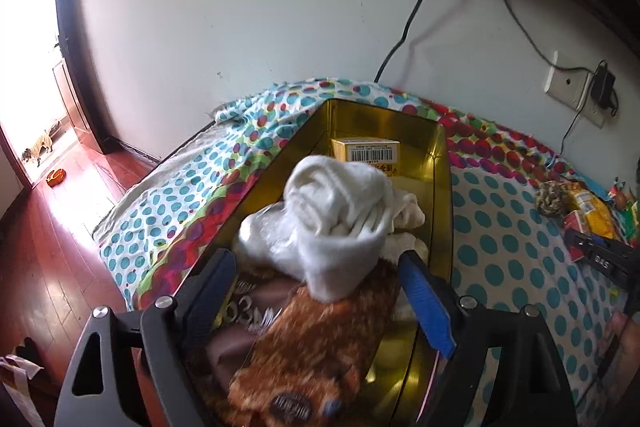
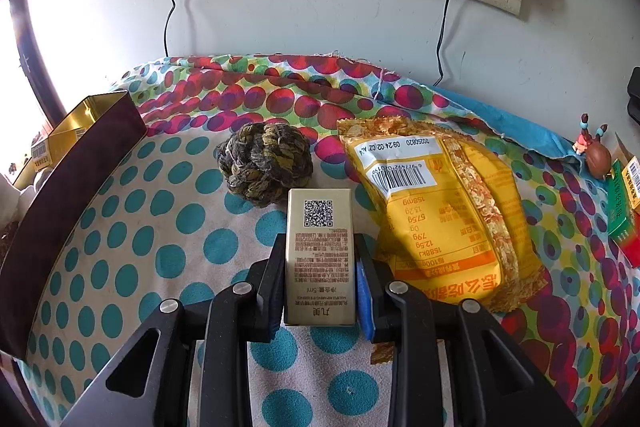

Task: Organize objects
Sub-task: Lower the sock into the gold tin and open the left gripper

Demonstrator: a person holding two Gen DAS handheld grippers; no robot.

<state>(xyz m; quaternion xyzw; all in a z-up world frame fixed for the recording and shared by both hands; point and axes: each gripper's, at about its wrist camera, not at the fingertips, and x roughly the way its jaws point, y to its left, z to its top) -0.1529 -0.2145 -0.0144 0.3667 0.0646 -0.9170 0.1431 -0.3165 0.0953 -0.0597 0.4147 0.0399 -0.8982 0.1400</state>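
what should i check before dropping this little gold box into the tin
1. Right tool shut on the small gold QR-code box: ok.
2. Box straight between the fingers: ok.
3. Free room in the gold metal tin: cannot tell; white cloth bundle and yellow barcode carton fill much of it.
4. Left tool open, empty: ok.
5. Left tool out of the drop path: not ok, over the tin.

The gold box (image 2: 320,255) carries a QR code, upside-down "5ml" and "凡束". The yellow snack bag (image 2: 440,219) shows "20250820", "1588kJ" and a barcode.
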